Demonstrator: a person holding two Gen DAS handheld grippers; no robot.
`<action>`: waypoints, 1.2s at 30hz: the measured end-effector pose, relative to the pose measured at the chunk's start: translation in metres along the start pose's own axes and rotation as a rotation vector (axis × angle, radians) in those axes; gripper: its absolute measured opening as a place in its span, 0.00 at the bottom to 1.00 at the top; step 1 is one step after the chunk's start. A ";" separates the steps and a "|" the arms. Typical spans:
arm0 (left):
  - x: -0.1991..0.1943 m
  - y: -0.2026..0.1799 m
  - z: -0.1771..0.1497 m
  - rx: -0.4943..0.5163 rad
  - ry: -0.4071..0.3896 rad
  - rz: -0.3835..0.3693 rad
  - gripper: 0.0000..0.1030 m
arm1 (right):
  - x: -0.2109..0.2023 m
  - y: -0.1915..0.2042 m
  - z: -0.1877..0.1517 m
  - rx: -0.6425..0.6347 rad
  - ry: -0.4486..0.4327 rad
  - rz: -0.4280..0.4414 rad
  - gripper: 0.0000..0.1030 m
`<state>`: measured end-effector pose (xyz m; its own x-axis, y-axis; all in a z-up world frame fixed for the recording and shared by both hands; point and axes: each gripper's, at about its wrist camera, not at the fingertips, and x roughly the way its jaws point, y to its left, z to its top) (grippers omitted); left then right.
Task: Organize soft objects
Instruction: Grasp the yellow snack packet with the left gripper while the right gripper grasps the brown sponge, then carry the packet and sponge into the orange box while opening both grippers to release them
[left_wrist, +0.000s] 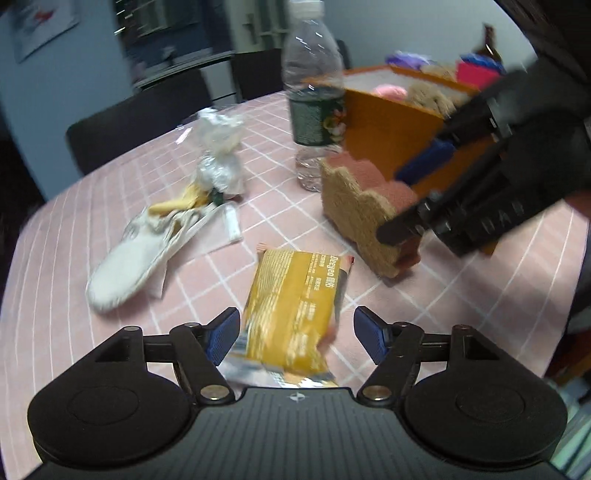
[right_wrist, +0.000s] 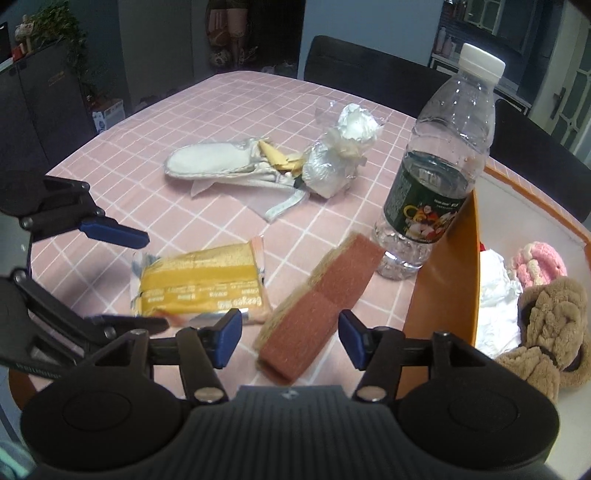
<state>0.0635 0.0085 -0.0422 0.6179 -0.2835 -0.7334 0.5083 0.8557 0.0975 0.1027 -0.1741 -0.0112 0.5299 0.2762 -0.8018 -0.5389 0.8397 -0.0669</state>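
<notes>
A yellow snack packet (left_wrist: 291, 295) lies on the pink checked tablecloth between the blue pads of my left gripper (left_wrist: 295, 334), which is open and does not press it. A brown and tan scrub sponge (right_wrist: 325, 295) lies beside the orange box (right_wrist: 450, 266), between the pads of my right gripper (right_wrist: 290, 338), with gaps on both sides. In the left wrist view the right gripper (left_wrist: 389, 203) straddles the sponge (left_wrist: 354, 206). In the right wrist view the left gripper (right_wrist: 157, 282) stands spread over the packet (right_wrist: 199, 280). The box holds a pink knit piece (right_wrist: 535, 266) and brown plush items (right_wrist: 554, 325).
A clear water bottle (right_wrist: 436, 177) stands against the box's far corner. A white slipper (right_wrist: 210, 158) and a crumpled foil and plastic wrap (right_wrist: 340, 158) lie in the middle of the table. Dark chairs (right_wrist: 369, 70) line the far edge. White crumpled cloth (right_wrist: 495, 295) lies in the box.
</notes>
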 end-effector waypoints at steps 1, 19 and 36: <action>0.006 -0.001 0.001 0.037 0.004 0.000 0.84 | 0.003 -0.002 0.002 0.013 0.002 -0.001 0.56; 0.069 0.011 0.010 0.072 0.112 -0.064 0.89 | 0.023 -0.024 0.007 0.072 0.033 0.018 0.36; 0.055 0.011 0.012 -0.085 0.082 -0.019 0.61 | 0.014 -0.019 0.006 0.046 0.004 0.009 0.31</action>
<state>0.1105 -0.0025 -0.0736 0.5553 -0.2667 -0.7877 0.4649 0.8849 0.0281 0.1242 -0.1830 -0.0171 0.5227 0.2823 -0.8044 -0.5130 0.8578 -0.0323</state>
